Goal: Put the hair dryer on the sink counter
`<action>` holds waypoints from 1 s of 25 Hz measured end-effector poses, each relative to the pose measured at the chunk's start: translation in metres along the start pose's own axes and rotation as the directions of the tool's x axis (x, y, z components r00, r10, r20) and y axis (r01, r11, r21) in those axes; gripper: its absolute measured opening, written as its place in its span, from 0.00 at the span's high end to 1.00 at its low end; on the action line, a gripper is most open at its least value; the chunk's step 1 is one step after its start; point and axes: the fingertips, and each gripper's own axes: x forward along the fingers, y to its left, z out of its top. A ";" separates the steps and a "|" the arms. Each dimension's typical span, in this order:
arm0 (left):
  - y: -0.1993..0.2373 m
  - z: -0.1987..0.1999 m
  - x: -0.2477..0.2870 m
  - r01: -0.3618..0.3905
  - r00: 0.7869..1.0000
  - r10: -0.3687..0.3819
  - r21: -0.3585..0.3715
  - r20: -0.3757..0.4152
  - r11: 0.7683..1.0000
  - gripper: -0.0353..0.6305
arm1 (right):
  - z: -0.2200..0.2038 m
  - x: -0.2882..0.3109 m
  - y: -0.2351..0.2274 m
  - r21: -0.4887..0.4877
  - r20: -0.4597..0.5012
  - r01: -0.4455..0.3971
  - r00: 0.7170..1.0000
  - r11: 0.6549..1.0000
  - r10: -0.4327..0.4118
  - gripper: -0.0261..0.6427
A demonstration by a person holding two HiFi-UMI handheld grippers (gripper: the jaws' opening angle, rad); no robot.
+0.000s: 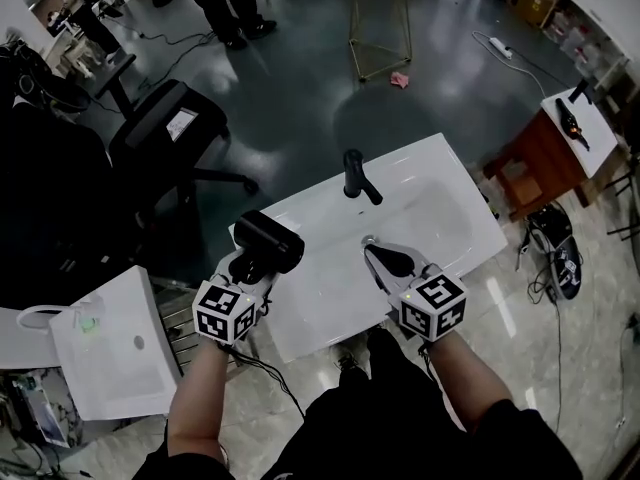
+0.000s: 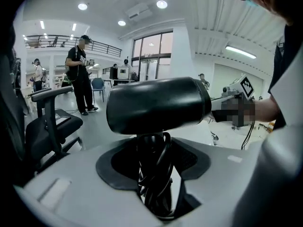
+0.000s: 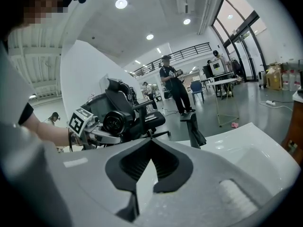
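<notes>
At the far left a black office chair (image 1: 165, 128) is standing on the dark floor, and a separate small white basin (image 1: 110, 353) is lying below it, near the person's left forearm. Next, the left hand-held gripper (image 1: 257, 261) is clenching the hair dryer (image 1: 272, 238) by its handle. The left gripper view is showing a black cord (image 2: 154, 174) coiled around that handle, squeezed between the two jaws, with the dryer's barrel lying crosswise above them. From the head view the hair dryer is hanging over the left end of the white sink counter (image 1: 330, 313); whether it is touching the counter's surface cannot be told. A black faucet (image 1: 357, 176) is standing upright at the back of the counter, beside the basin hollow. Right of centre, the right hand-held gripper (image 1: 386, 261) is hovering over the front part of the counter, its jaw tips pressing together with nothing between them. At the far right a brown wooden stand (image 1: 545, 158) with a white top is standing well apart from the counter.
</notes>
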 end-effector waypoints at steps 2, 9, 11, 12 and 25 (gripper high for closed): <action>0.004 -0.004 0.010 0.006 0.999 -0.004 0.028 -0.039 1.000 0.64 | -0.003 0.005 -0.003 0.003 -0.007 -0.005 1.000 1.000 0.005 0.96; 0.013 -0.017 0.043 0.042 0.986 -0.023 0.109 -0.168 0.993 0.64 | -0.015 0.018 -0.016 0.023 -0.037 -0.004 0.999 1.000 0.005 0.96; 0.014 -0.020 0.053 0.057 0.978 -0.027 0.140 -0.205 0.988 0.64 | -0.016 0.019 -0.021 0.030 -0.042 0.001 0.999 1.000 0.000 0.96; 0.015 -0.021 0.057 0.064 0.974 -0.027 0.160 -0.223 0.985 0.64 | -0.017 0.020 -0.023 0.034 -0.044 0.003 0.999 0.999 -0.001 0.96; 0.038 -0.043 0.116 0.208 0.889 -0.027 0.349 -0.458 0.914 0.64 | -0.025 0.031 -0.051 0.067 -0.078 0.006 0.997 0.998 -0.001 0.96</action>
